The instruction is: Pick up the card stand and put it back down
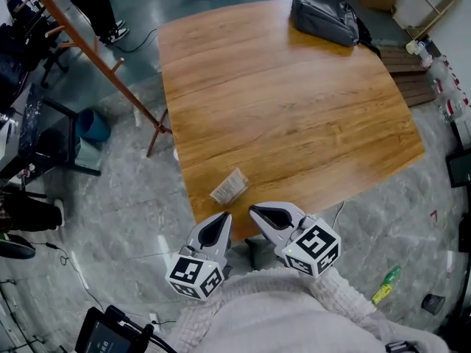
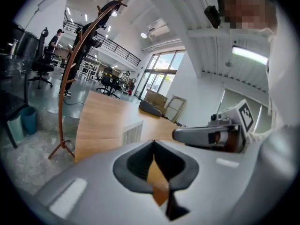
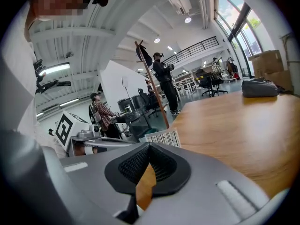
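The card stand point(image 1: 229, 187) is a small clear holder with a printed white card. It stands near the front left corner of the wooden table point(image 1: 294, 116). My left gripper point(image 1: 223, 218) is shut and empty, just short of the table's edge, below the stand. Beside it my right gripper point(image 1: 254, 210) is shut too, with nothing between its pads. The left gripper view has the stand point(image 2: 132, 132) just beyond the closed tips point(image 2: 153, 142). In the right gripper view the stand point(image 3: 164, 138) sits just past the closed tips point(image 3: 149, 145). Neither gripper touches it.
A grey bag point(image 1: 324, 17) lies at the table's far edge. A wooden coat rack point(image 1: 96, 50) leans at the left beside a blue bin point(image 1: 93, 126). A green bottle point(image 1: 386, 284) lies on the floor at the right. People stand by desks point(image 3: 161, 78) in the background.
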{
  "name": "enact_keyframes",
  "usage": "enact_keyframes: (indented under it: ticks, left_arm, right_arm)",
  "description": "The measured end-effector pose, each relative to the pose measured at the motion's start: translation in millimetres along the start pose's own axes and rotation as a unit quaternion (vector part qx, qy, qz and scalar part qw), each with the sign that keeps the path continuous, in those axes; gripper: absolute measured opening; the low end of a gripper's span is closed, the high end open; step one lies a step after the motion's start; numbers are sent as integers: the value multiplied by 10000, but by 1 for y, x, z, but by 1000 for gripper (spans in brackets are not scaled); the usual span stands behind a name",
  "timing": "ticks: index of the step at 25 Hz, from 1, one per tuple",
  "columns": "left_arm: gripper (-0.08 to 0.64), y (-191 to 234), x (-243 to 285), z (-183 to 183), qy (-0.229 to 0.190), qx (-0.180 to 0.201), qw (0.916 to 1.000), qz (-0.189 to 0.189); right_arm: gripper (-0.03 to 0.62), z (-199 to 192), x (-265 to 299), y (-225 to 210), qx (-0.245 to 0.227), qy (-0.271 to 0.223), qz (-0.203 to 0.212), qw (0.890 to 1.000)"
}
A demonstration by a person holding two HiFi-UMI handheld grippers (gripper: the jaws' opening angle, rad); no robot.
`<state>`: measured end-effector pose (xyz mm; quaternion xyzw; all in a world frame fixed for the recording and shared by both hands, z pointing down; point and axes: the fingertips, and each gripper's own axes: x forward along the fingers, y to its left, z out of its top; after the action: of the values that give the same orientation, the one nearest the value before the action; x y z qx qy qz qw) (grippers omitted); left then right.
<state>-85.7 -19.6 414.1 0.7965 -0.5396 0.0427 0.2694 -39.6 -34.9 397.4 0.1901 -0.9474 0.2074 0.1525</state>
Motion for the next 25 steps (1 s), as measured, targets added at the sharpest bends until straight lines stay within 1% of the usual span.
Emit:
enact_keyframes:
  ticks: [4, 7, 9, 11, 17, 20, 22, 25]
  left_arm:
    - [9, 21, 2, -8, 105, 39, 9998, 193]
    - [10, 32, 6, -18, 335, 94, 9991, 252]
    - [65, 38, 10, -25, 492, 134, 9983, 272]
    - [72, 44, 13, -30, 600, 200, 9976, 287]
    - [130, 58, 27, -42, 874, 562, 9941, 299]
    - [153, 63, 34, -48, 1035, 809, 9907, 347]
    - [176, 65, 40, -51, 1134, 971, 9882, 329]
    - [192, 67, 50, -55, 1246, 1137, 9853, 283]
  right_arm:
    - [0, 2, 6, -3, 127, -79, 14, 9999]
    - [0, -4, 8, -6, 209, -35, -19, 9998]
    - [0, -8, 9, -10, 283, -11, -62, 9996]
    - [0, -12, 10, -13, 368, 33, -111, 9993]
    - [0, -26, 11, -21, 606, 6, -234, 9979]
    - [0, -37, 15, -23, 747, 112, -210, 9969]
    - [0, -45, 16, -24, 859, 151, -201, 9960]
    - [0, -56, 18, -29, 995, 193, -224, 9946]
